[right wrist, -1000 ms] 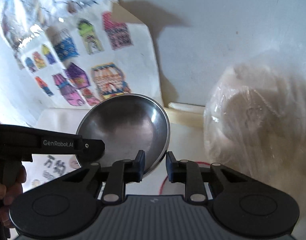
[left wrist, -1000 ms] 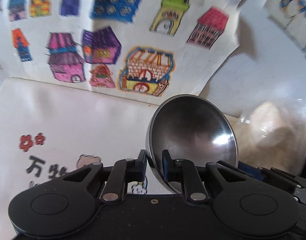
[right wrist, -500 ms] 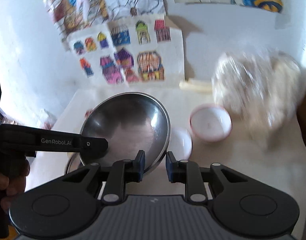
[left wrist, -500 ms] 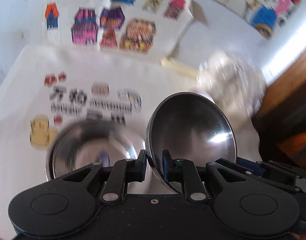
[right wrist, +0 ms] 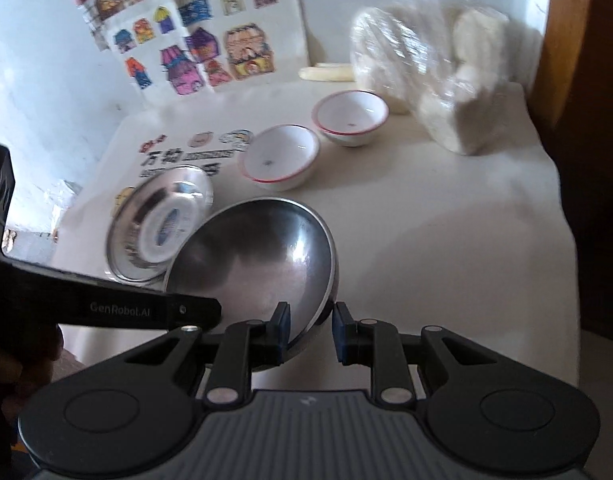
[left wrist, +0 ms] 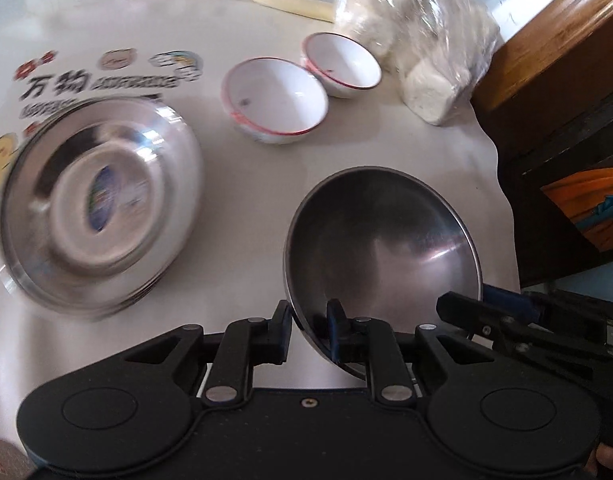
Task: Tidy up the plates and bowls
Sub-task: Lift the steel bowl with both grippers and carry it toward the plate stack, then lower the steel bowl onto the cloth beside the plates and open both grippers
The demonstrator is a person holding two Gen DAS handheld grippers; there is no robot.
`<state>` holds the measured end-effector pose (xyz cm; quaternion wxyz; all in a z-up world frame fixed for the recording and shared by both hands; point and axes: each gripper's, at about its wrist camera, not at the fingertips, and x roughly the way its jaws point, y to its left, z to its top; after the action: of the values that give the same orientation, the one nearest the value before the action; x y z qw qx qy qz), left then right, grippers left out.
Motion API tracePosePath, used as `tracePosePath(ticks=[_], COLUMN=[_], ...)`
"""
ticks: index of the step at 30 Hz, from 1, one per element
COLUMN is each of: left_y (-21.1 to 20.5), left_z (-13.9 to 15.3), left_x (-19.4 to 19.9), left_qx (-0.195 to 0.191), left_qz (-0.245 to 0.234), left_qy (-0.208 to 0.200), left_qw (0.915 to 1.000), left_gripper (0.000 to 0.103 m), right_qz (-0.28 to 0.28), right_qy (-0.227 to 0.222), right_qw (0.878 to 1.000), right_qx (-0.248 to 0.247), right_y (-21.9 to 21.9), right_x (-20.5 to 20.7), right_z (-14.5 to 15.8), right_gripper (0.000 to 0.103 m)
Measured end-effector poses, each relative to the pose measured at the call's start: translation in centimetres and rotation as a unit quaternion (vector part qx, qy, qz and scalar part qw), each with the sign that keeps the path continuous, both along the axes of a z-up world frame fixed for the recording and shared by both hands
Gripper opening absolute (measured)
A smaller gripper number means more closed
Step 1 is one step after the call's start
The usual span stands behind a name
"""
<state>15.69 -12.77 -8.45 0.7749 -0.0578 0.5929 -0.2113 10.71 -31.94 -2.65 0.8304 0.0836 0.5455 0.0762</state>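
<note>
Steel bowl point(left wrist: 382, 248) hangs tilted over the near right part of the surface point(left wrist: 234, 280), pinched by its rim from two sides. The left gripper point(left wrist: 309, 332) has the bowl's near wall between its jaws, which have just been opening a little. The right gripper point(right wrist: 311, 332) has its jaws closed on the rim at the bowl's right edge. The likeliest trouble is a slip: thin, smooth steel held only at the rim could slide or swing out if the left jaws loosen further before the bowl is supported, and then clatter down. Left of it lies a steel dish point(left wrist: 102, 200) with a sticker at its middle. If the bowl is meant to go there, a tilted or off-centre landing could knock that dish along the surface. Farther off, two white bowls point(left wrist: 276, 100) point(left wrist: 340, 66) sit side by side, and a plastic bag point(left wrist: 418, 40) is just beyond them. A wide swing could clip the nearer one.
</note>
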Motion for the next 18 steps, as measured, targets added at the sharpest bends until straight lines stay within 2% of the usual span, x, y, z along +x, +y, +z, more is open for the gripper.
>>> tracePosePath(ticks=[3,9,15,18], left_y=[-2.6,-6.7,-7.4,-7.2], left_z=[-0.7,-1.3,-2.1,-2.4], left_x=[1.4,3.6,4.9,5.4], left_qx=[0.013,0.037,0.056,0.048], left_qz=[0.001,0.013,0.018,0.018], left_qy=[0.006,-0.007,-0.003,0.007], left_qw=[0.9999,0.9992,0.9983,0.9987], left_gripper=[0.020,0.020,0.020,0.020], right_qz=[0.002,0.020,0.036,0.039], right_qy=[0.013,0.025,0.037,0.039], right_qw=[1.000,0.999,0.999,0.998], right_qx=[0.002,0.002,0.007,0.013], right_y=[-2.3,-6.2,-7.2,-7.2], right_x=[1.1,4.6,6.1,6.4], right_z=[-1.1,-2.8,-4.2,-4.7], right_gripper=[0.025,0.025,0.025,0.026])
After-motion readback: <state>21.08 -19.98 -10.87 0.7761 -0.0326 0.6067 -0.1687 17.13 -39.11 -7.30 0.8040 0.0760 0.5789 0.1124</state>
